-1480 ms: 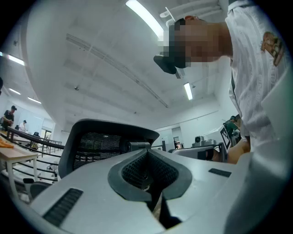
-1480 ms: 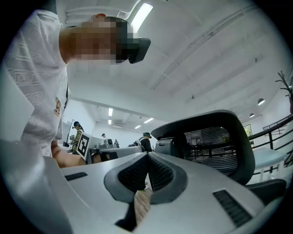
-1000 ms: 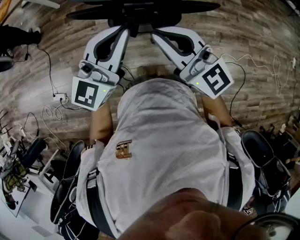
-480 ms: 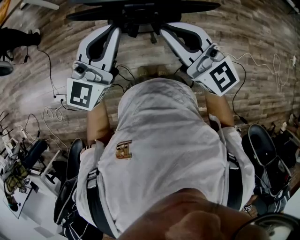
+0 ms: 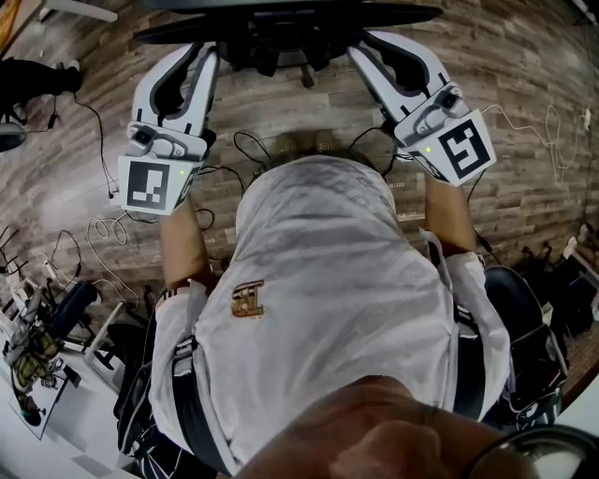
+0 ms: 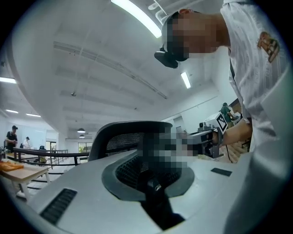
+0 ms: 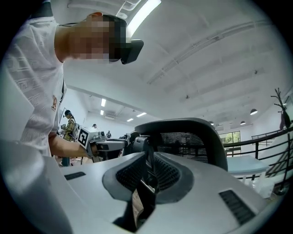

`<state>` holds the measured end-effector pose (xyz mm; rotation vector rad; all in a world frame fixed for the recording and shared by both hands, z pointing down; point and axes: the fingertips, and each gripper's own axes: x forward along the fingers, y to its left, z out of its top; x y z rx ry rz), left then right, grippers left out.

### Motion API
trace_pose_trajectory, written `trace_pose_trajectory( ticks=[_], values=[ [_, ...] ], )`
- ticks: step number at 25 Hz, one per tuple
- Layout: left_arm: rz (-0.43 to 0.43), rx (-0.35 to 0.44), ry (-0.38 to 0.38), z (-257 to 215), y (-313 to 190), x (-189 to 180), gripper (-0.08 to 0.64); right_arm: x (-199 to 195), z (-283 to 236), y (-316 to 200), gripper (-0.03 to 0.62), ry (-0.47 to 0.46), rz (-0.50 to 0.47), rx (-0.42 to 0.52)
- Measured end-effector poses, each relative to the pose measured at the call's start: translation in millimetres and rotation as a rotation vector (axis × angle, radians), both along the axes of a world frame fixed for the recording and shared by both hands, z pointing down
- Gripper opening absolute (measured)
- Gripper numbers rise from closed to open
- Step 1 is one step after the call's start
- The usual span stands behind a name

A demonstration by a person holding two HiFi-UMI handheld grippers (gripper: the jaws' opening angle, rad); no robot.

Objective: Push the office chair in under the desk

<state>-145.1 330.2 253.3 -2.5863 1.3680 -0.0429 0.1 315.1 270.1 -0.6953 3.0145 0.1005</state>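
The office chair (image 5: 281, 26) stands on the wooden floor (image 5: 524, 75) directly before the person, with its mesh back at the top edge of the head view. The left gripper (image 5: 210, 49) and right gripper (image 5: 361, 41) are held level at the two sides of this back, probably so that a push goes straight and the chair does not swivel. The right jaws are closed and empty. The left jaws have just been opening slightly but are almost together, with nothing between them.
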Motion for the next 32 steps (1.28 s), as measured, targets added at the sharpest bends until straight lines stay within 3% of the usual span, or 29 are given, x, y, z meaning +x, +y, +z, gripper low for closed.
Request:
trace_pose_trajectory(
  ticks=[5, 17, 28, 32],
  values=[
    [0.005, -0.021, -0.074, 6, -8, -12, 0.088, 8, 6, -9, 0.077, 0.073, 0.026, 0.010],
    [0.030, -0.100, -0.370, 46, -30, -46, 0.212, 29, 24, -39, 0.203, 0.231, 0.066, 0.044],
    [0.051, -0.156, -0.567, 67, -51, -79, 0.291, 60, 45, -65, 0.235, 0.465, 0.074, 0.081],
    [0.062, -0.194, -0.654, 81, -58, -89, 0.311, 76, 54, -76, 0.239, 0.577, 0.120, 0.065]
  ],
)
